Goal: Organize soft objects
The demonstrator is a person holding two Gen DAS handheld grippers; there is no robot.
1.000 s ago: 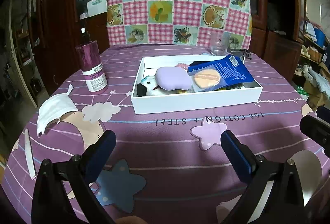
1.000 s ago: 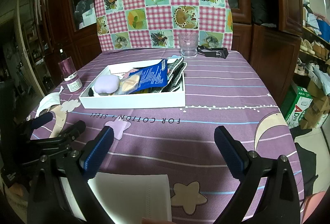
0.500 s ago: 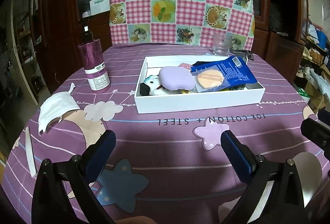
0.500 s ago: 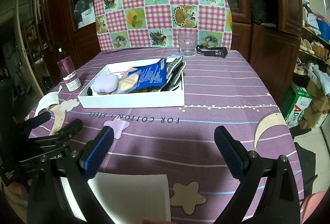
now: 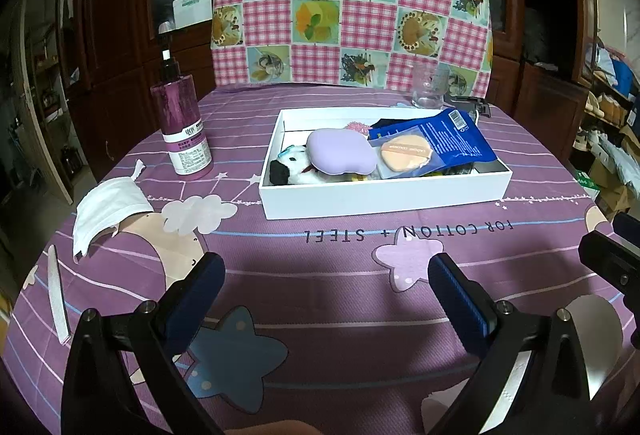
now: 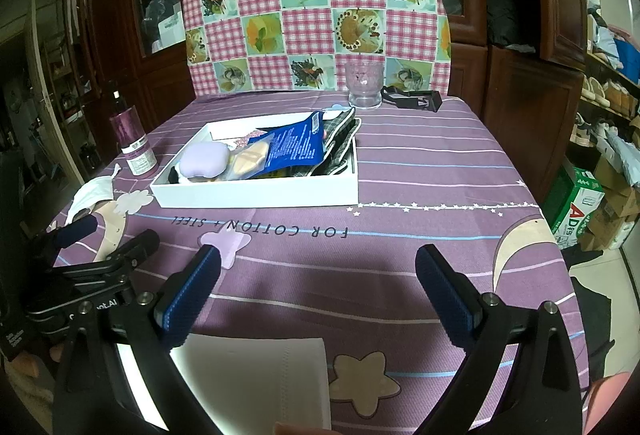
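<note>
Two grippers, both spread wide and empty: left gripper (image 5: 326, 281) and right gripper (image 6: 318, 275) above purple tablecloth (image 6: 400, 171). White tray (image 5: 384, 195) holds lilac cushion (image 5: 340, 157), plush toy (image 5: 290, 171), blue packet (image 5: 438, 143). White mask (image 5: 108, 209) lies outside, left.

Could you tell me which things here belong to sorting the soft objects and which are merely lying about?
Job:
white box
lilac cushion
puff packet
plush toy
crumpled face mask
flat face mask

Lying about:
purple bottle
glass
nail file
black clip
</note>
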